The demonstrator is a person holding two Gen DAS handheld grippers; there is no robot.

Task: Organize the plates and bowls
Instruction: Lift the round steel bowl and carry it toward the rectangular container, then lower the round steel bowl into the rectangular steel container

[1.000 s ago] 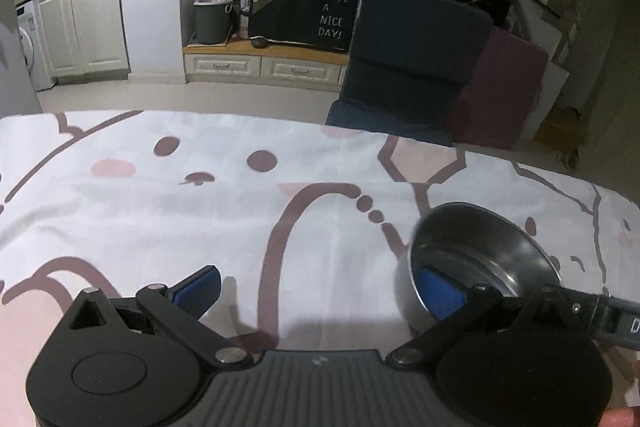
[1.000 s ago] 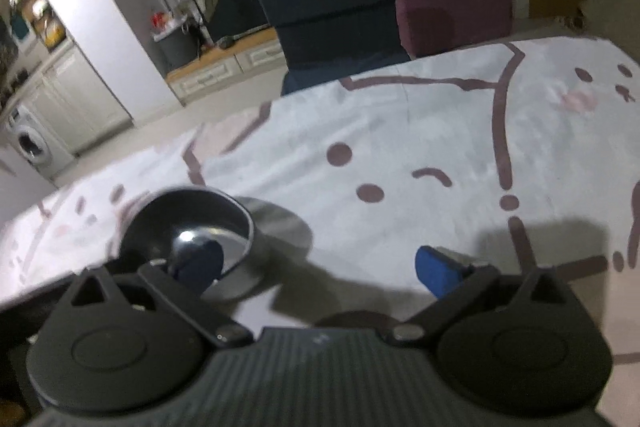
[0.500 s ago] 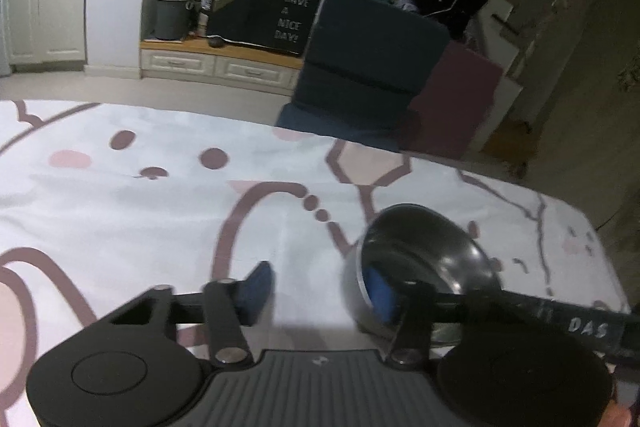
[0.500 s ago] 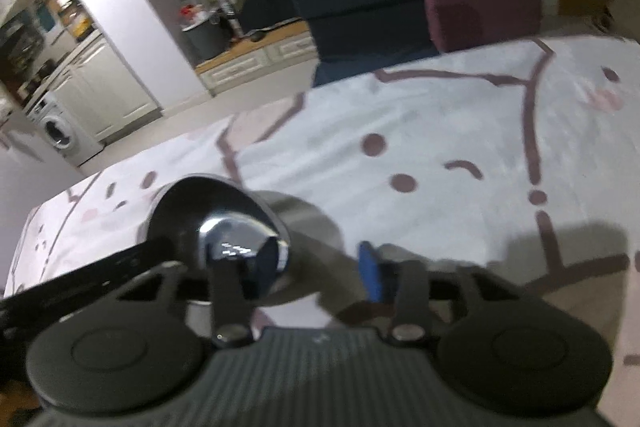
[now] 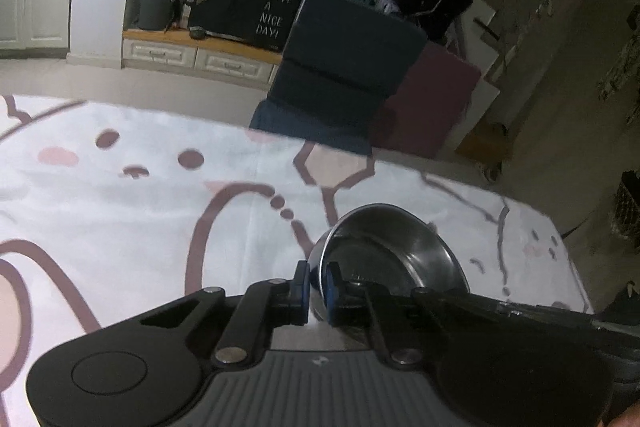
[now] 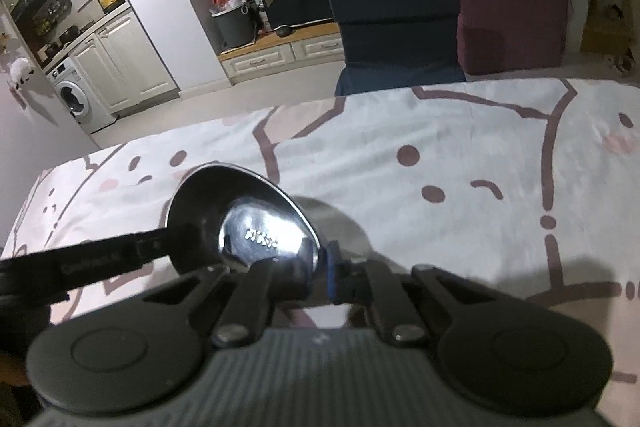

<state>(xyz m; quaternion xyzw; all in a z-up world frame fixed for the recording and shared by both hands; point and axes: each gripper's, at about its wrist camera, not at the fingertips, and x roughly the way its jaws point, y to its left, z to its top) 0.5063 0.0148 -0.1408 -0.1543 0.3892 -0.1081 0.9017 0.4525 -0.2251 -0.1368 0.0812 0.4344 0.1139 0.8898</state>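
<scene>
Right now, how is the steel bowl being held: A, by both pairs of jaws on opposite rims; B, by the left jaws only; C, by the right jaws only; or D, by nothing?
A: the left gripper and right gripper each pinch the rim of the steel bowl, on opposite sides.

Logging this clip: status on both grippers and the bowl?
Left gripper shut on steel bowl rim. Right gripper shut on opposite rim. Bowl tilted above tablecloth. Nothing obstructing.

Left tongs (image 5: 316,285) pinched nearly closed; right tongs (image 6: 318,273) likewise, both angled downward.
</scene>
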